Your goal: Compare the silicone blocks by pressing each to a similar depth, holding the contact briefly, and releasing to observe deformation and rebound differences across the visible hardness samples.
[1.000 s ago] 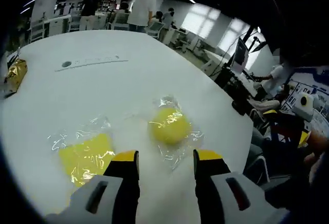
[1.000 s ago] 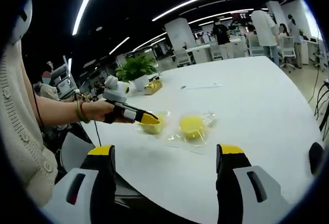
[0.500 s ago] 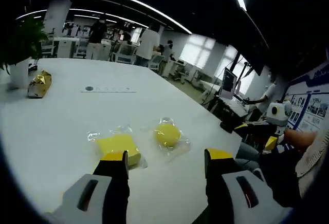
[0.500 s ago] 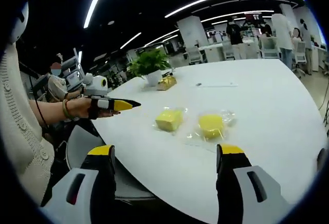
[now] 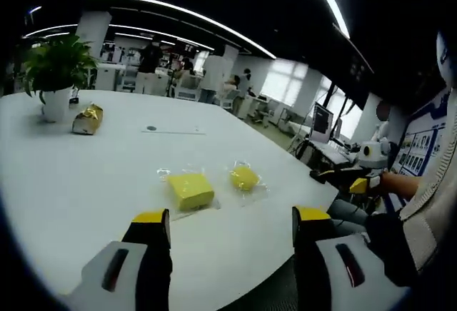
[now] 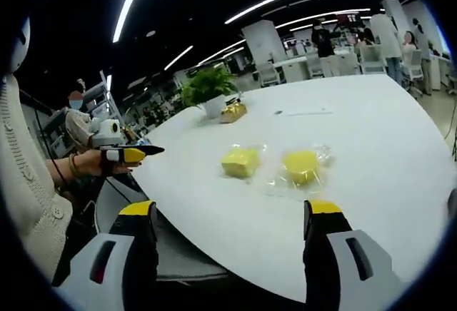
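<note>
Two yellow silicone blocks lie on the white table (image 5: 86,175), each on clear plastic wrap. The square block (image 5: 189,190) (image 6: 240,161) lies beside the round block (image 5: 244,177) (image 6: 301,166). My left gripper (image 5: 232,220) hangs open well back from both blocks, off the table's near edge, with nothing between its jaws. My right gripper (image 6: 233,210) is open too, near the table edge, short of the blocks. The left gripper (image 6: 127,154) appears in the right gripper view at the left, held in a hand. The right gripper (image 5: 350,181) appears at the right of the left gripper view.
A potted plant (image 5: 56,68) (image 6: 208,90) and a gold-wrapped packet (image 5: 88,120) (image 6: 233,113) stand at the table's far side. A ruler-like strip (image 5: 173,130) lies beyond the blocks. People and desks fill the room behind.
Both grippers have drawn back from the blocks, so the blocks look smaller. The left gripper has pulled away from the table edge, out past the person's side.
</note>
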Action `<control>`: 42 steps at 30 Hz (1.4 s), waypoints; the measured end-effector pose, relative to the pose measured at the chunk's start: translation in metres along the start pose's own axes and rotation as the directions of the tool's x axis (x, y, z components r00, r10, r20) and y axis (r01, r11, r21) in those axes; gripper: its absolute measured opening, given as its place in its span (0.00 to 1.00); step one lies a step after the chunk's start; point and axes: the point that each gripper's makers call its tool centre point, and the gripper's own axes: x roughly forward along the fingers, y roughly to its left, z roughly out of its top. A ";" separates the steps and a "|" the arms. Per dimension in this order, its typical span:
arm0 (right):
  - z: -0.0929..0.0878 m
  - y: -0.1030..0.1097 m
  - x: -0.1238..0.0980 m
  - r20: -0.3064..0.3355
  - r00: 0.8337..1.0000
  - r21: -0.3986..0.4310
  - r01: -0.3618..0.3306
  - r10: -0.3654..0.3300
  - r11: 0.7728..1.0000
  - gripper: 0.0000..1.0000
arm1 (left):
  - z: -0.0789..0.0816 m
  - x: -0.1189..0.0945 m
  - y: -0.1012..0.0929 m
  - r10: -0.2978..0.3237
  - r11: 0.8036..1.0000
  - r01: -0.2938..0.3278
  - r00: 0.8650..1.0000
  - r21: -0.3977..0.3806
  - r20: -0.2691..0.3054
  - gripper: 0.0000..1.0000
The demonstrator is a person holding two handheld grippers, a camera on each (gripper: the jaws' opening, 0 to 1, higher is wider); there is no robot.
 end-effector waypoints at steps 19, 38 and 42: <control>-0.001 -0.008 -0.010 0.025 0.998 0.038 0.050 -0.051 0.998 0.84 | 0.009 -0.019 0.006 0.056 0.998 -0.053 0.996 -0.046 0.073 0.71; 0.002 -0.009 -0.008 0.004 0.999 0.024 0.039 -0.040 0.999 0.83 | 0.003 -0.024 0.010 0.069 0.996 -0.066 0.996 -0.063 0.050 0.71; 0.002 -0.009 -0.009 0.008 0.999 0.026 0.042 -0.042 0.999 0.83 | 0.004 -0.023 0.010 0.068 0.996 -0.065 0.996 -0.058 0.050 0.71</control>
